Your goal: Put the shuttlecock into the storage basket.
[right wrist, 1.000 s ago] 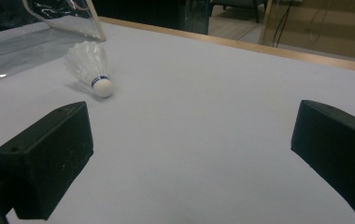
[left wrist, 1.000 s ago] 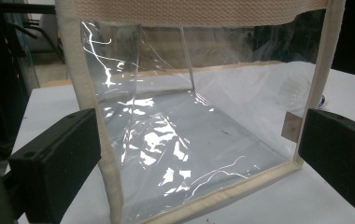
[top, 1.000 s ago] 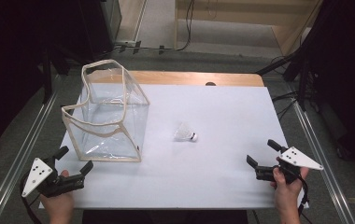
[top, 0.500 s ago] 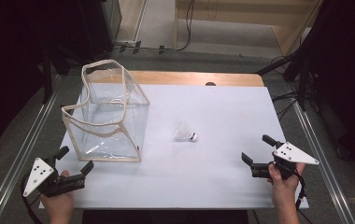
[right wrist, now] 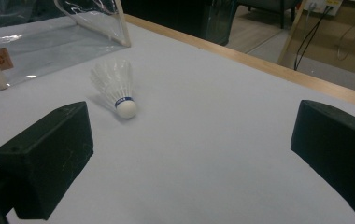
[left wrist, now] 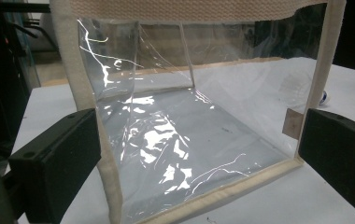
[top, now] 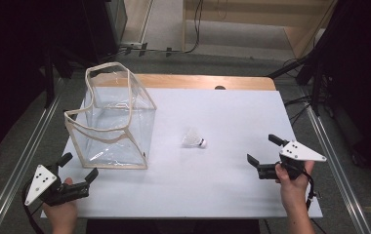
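Observation:
A clear plastic bag (top: 113, 124) with cream fabric trim stands open-topped on the white table's left half. A white shuttlecock (top: 194, 141) lies on its side near the middle, cork end toward the right. My left gripper (top: 78, 168) hovers open at the front left corner, just short of the bag (left wrist: 189, 121), nothing between its jaws. At the front right my right gripper (top: 262, 150) is open and empty, jaws pointing toward the shuttlecock (right wrist: 117, 91), which lies a short way ahead of it.
The white tabletop (top: 222, 117) has a wooden strip (top: 198, 82) along its far edge. Metal rails (top: 337, 161) run along both sides of the table. Dark equipment and cables stand on the floor beyond.
My right gripper has moved left and slightly forward, closer to the shuttlecock. The left gripper has stayed where it was.

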`<state>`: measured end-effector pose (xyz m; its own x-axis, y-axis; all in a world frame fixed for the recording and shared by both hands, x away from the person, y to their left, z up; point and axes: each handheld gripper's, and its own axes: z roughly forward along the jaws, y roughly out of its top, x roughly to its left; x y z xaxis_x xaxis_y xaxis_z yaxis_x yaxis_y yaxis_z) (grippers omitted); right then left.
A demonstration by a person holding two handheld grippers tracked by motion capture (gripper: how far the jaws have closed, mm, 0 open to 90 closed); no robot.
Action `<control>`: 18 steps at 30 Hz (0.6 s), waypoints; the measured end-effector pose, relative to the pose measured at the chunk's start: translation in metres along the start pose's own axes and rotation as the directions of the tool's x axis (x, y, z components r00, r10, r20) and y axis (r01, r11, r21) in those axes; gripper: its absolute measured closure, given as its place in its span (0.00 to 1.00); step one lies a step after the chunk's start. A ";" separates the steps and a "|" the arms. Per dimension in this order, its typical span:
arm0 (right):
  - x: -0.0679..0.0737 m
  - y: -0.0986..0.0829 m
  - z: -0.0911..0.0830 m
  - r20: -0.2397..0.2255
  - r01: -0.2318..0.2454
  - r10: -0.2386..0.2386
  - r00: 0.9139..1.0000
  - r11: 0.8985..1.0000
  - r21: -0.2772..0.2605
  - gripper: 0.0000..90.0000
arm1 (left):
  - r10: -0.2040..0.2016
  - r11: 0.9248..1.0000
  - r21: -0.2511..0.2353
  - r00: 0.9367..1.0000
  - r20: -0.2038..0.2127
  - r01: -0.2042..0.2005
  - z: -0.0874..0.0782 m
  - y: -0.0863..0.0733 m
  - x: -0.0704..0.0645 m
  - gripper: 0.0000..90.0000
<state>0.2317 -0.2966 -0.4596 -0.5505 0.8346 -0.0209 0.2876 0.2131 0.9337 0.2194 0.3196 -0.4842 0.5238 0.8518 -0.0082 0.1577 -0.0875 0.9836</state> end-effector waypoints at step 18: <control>0.002 0.022 0.021 -0.063 0.035 -0.032 0.997 0.998 0.042 0.00 | 0.004 1.000 0.005 1.000 0.002 -0.004 0.000 0.000 0.000 0.00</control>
<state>0.2535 -0.2791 -0.4465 -0.6077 0.7936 -0.0282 0.3013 0.2633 0.9165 0.2194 0.3192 -0.4842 0.5260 0.8505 -0.0049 0.1601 -0.0933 0.9827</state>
